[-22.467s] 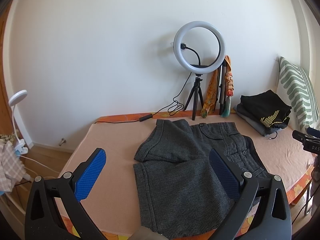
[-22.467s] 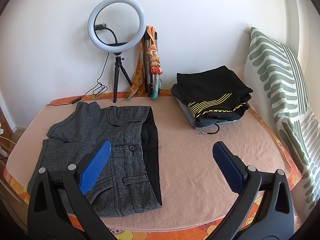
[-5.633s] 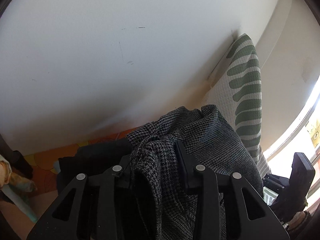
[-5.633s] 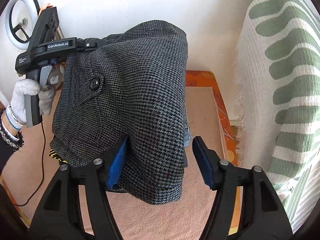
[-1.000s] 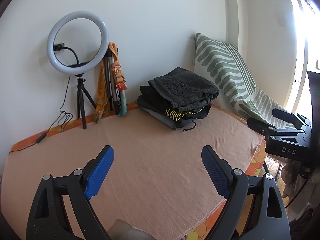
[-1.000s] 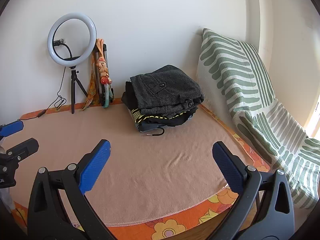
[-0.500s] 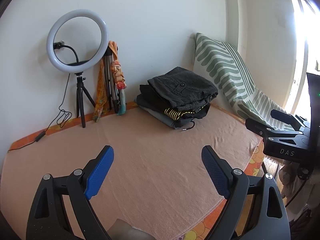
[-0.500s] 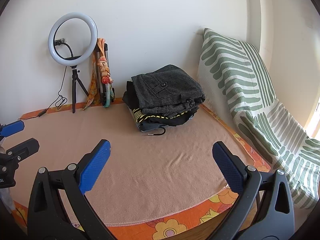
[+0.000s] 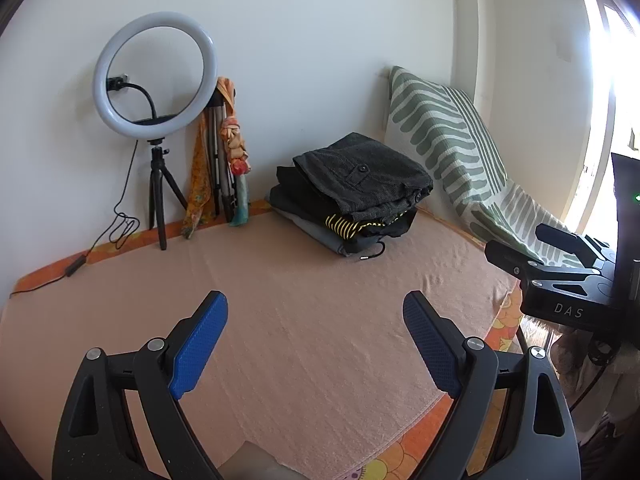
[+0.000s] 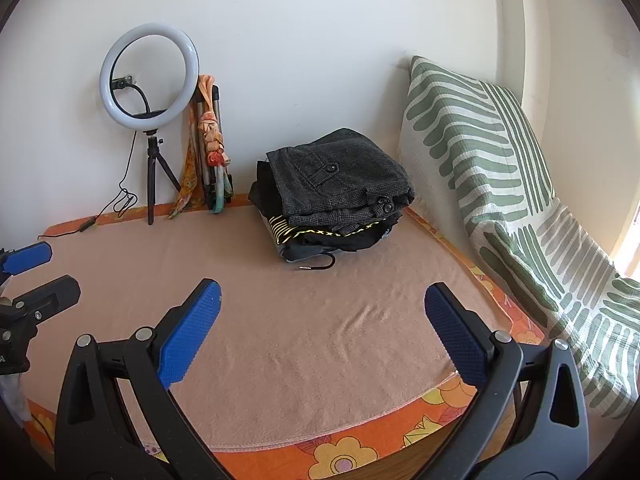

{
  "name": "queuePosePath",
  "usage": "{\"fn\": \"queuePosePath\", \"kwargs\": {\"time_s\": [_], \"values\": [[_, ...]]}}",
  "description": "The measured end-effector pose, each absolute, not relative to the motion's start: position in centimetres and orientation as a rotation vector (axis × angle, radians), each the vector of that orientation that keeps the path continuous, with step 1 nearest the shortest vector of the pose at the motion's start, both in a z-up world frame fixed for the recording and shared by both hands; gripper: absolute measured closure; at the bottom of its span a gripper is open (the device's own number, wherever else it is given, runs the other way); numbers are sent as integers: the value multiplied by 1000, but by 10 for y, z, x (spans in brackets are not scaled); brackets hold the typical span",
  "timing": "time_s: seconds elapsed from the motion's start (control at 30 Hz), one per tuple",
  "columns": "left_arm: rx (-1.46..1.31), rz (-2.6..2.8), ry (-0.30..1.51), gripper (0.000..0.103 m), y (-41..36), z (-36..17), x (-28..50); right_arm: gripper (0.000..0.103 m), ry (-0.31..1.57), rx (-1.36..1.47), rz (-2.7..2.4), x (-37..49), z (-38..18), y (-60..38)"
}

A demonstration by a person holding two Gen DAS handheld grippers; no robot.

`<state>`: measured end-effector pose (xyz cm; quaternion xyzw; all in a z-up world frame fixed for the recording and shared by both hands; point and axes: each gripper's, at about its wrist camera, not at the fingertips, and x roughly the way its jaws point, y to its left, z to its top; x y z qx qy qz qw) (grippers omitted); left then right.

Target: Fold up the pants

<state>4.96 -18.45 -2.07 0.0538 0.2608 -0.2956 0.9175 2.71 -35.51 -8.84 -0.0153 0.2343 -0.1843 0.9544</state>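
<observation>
The grey checked pants (image 9: 362,178) (image 10: 340,180) lie folded on top of a pile of dark clothes (image 9: 348,228) (image 10: 320,236) at the far side of the bed, by the wall. My left gripper (image 9: 316,344) stands open over the peach blanket (image 9: 300,320), well short of the pile, nothing between its blue pads. My right gripper (image 10: 320,328) is open too, over the blanket (image 10: 312,336) near the front edge, with nothing in it. The right gripper's body shows at the right edge of the left wrist view, the left one's at the left edge of the right wrist view.
A ring light on a tripod (image 9: 156,80) (image 10: 149,76) stands at the wall, its cable trailing left. A folded tripod with an orange scarf (image 9: 226,160) (image 10: 208,136) leans beside it. A green-striped pillow (image 9: 444,144) (image 10: 492,152) leans at the right. The bed's flowered edge (image 10: 340,456) runs along the front.
In the last second nothing has visibly moved. Several seconds back both grippers held the grey pants up over the pile; they now lie on it and both grippers are pulled back, open.
</observation>
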Motion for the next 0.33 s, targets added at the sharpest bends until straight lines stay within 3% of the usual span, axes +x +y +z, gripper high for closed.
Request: {"fn": "queuePosePath", "kwargs": {"time_s": [0.33], "values": [[102,-606,519,13,-182,-19,47,0,476,-30,-373,26,-89,-353]]}}
